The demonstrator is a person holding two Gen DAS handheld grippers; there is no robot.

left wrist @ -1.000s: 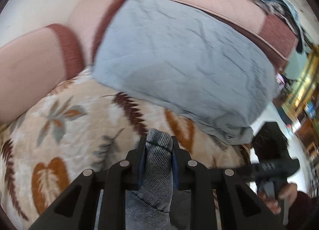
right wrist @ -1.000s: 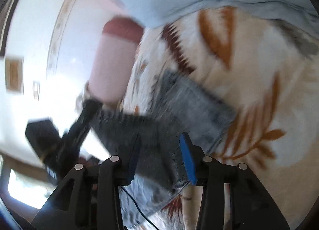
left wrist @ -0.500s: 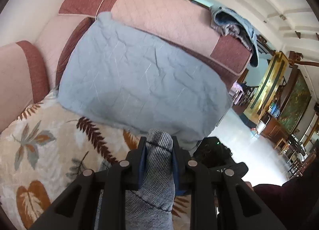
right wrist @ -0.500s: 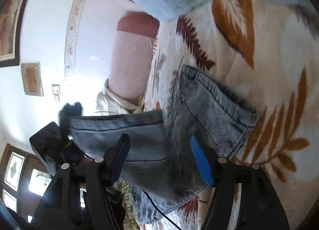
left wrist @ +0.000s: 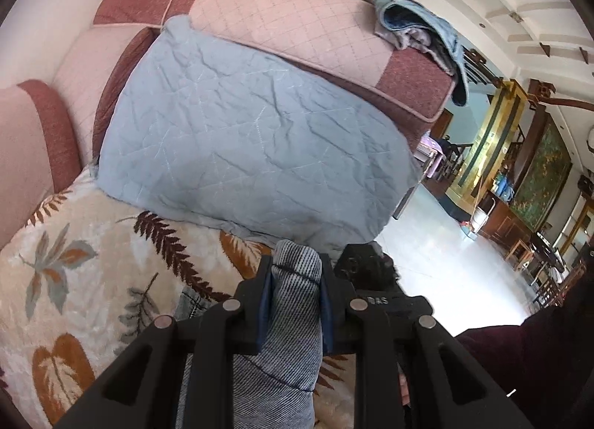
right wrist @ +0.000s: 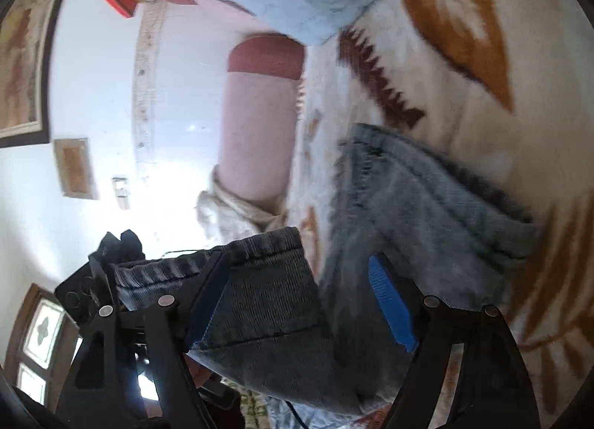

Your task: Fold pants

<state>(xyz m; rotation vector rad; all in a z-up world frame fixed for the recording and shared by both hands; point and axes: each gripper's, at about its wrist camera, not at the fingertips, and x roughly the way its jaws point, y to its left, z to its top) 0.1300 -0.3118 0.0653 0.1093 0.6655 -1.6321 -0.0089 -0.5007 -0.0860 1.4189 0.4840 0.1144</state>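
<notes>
Jeans: grey denim, partly lying on the leaf-print blanket, one end lifted. Left gripper: clamped on a bunched fold. Right gripper: jaws just opening wide, denim between them, not pinched. Step, as judged: mid-fold; next, lay the lifted end over. Blue cushion crowds the far side; blanket to the left lies free.

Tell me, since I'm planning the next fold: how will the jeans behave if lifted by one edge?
Probably floppy: the jeans sag and crease between the left tongs and the blanket. Likely heavyish for cloth, given the thick denim hems. Probably not slippery: a bunched fold stays pinched in the tongs.
</notes>
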